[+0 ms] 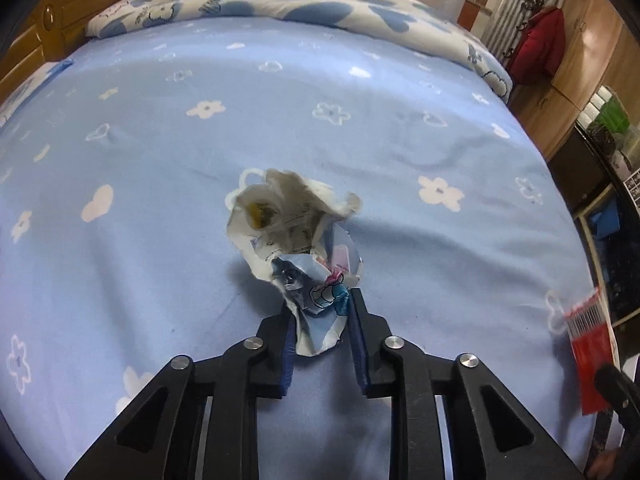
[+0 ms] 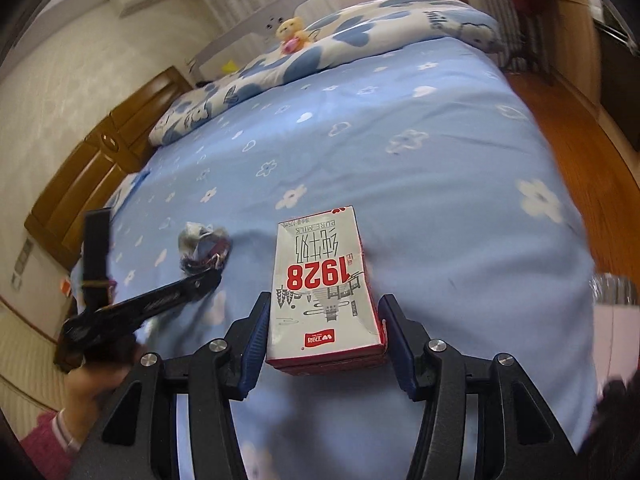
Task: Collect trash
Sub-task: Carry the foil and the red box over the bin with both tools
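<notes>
The left gripper (image 1: 320, 320) is clamped on a crumpled wrapper (image 1: 294, 236) – lifted off the bed (image 1: 160, 140). The right gripper (image 2: 324, 336) grips the milk carton (image 2: 322, 284) across its width (long axis running straight ahead).

Glossy crumpled wrapper (image 1: 296, 240), smooth printed carton (image 2: 324, 292), soft cotton bedsheet (image 1: 160, 160).

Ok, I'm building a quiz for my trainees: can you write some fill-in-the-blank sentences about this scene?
1. The milk carton between the right gripper's fingers bears the number ____.
2. The crumpled wrapper sits in the ____ gripper.
3. The bed sheet is blue with ____ flowers.
Missing words: 1928; left; white.
</notes>
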Motion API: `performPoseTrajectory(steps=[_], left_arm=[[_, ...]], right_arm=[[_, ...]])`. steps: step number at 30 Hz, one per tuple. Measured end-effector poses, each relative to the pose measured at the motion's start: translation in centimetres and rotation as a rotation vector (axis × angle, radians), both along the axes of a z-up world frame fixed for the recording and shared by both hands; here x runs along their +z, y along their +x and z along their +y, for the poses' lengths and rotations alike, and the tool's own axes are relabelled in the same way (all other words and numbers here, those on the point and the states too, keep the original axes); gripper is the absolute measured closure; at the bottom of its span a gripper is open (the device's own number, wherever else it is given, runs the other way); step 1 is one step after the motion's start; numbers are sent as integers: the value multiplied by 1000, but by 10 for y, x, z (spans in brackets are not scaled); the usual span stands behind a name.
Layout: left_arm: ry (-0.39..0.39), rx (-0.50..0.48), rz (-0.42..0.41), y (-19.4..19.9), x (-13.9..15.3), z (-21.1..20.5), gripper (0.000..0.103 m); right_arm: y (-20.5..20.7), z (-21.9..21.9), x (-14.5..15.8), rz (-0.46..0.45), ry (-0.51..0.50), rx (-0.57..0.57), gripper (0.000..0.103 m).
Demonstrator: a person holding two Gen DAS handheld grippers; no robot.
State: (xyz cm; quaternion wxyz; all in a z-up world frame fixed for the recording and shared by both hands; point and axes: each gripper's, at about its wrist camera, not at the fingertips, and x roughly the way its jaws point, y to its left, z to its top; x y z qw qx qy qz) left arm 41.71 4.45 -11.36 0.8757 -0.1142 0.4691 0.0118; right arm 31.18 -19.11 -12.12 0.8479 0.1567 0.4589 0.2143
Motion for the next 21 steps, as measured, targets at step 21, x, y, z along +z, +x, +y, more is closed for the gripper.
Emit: performPoseTrajectory(steps=[21], left_arm=[[-82, -294, -70, -166, 60, -78, 84]], right_arm=[[-109, -57, 32, -50, 43, -109, 49]])
